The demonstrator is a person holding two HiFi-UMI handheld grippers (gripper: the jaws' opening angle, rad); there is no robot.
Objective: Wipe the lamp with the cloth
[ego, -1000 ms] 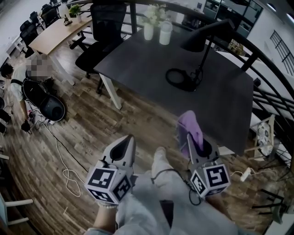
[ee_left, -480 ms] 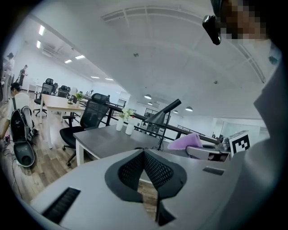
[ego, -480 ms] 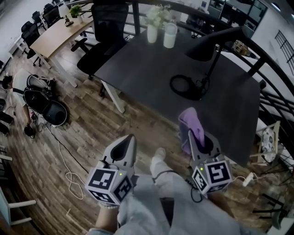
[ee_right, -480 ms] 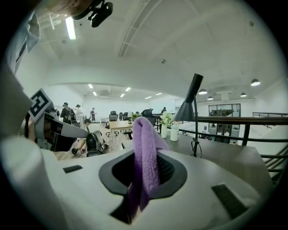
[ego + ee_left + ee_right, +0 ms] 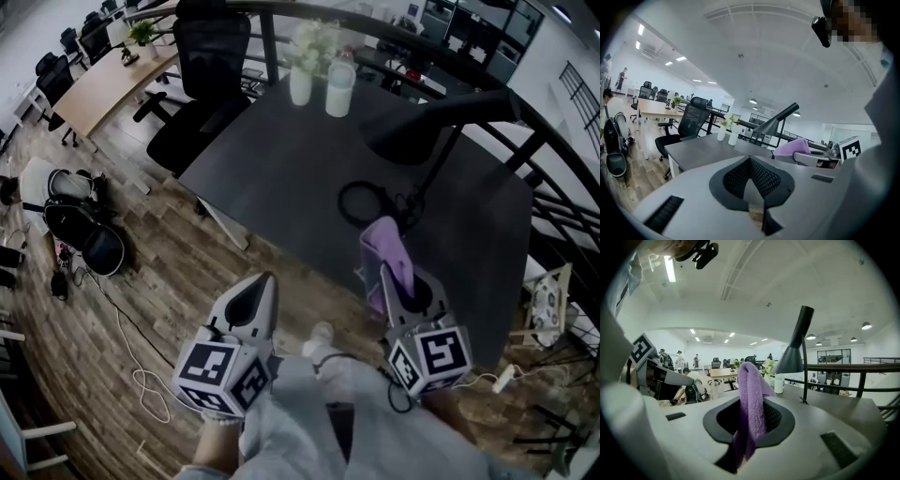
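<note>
Lamp (image 5: 424, 120) closer now; cloth (image 5: 390, 251) clamped in right hand-held gripper (image 5: 386, 278).

I am looking down on a dark tabletop (image 5: 281, 159). The lamp (image 5: 412, 141) is standing in its right half, and a vase (image 5: 301, 84) of flowers and a white bottle (image 5: 339, 89) are sitting side by side at its far edge.

Head view: light is dim and muted; straight edges are bent strongly towards the borders by barrel distortion. A dull sheen is carried by the dark desk (image 5: 281, 159).

Gripper views: the room is lit brightly from above by ceiling strip lights (image 5: 641, 29); the ceiling is washed pale. One tube (image 5: 670, 269) is blown out to glare. Corners are cut off by a black circular vignette. The cloth (image 5: 750, 399), close to the lens, is rendered soft.
</note>
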